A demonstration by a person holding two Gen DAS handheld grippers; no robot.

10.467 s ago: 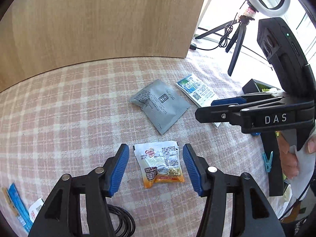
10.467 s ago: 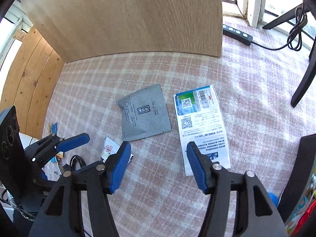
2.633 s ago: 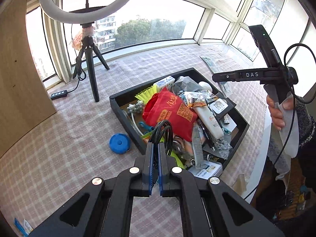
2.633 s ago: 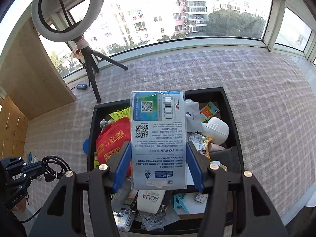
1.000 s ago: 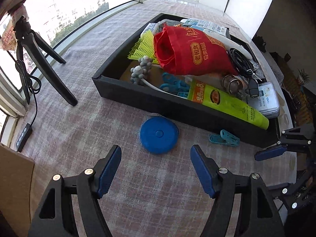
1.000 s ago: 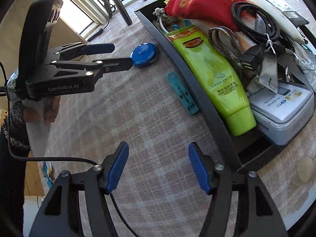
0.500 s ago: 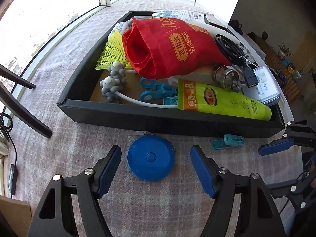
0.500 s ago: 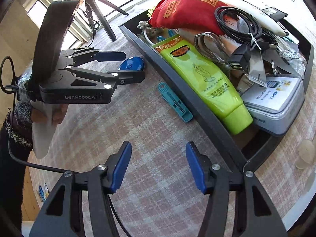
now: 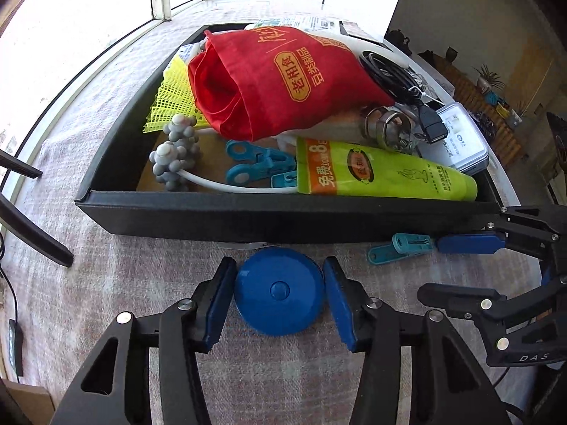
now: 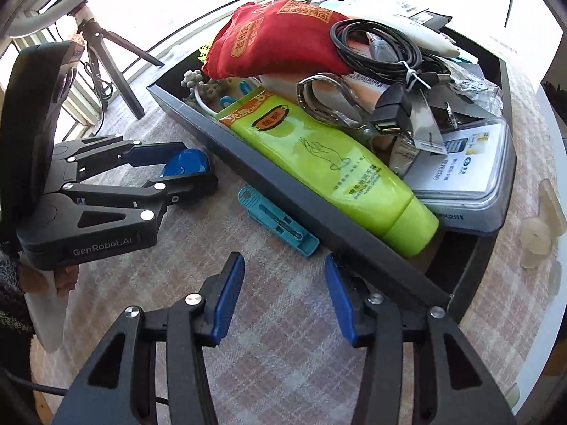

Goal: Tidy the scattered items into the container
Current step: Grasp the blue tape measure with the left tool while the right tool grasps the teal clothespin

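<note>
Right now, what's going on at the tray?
A person is tidying loose items into the black tray, which is already crowded. The left gripper straddles the blue disc on the cloth just outside the tray; its jaws have just been closing and look to be at the disc's rim. The right gripper has also been closing, with nothing between its jaws, its tips just short of the teal clip beside the tray wall.

- left gripper (image 10: 184, 166) body: "GenRobot.AI", white print
- right gripper (image 9: 457, 269) body: "DAS"
- green tube (image 9: 382, 173), orange band: large "8", Chinese print beside it
- red bag (image 9: 283, 78): yellow Chinese characters in an oval, QR-style square pattern; rest too small to read
</note>
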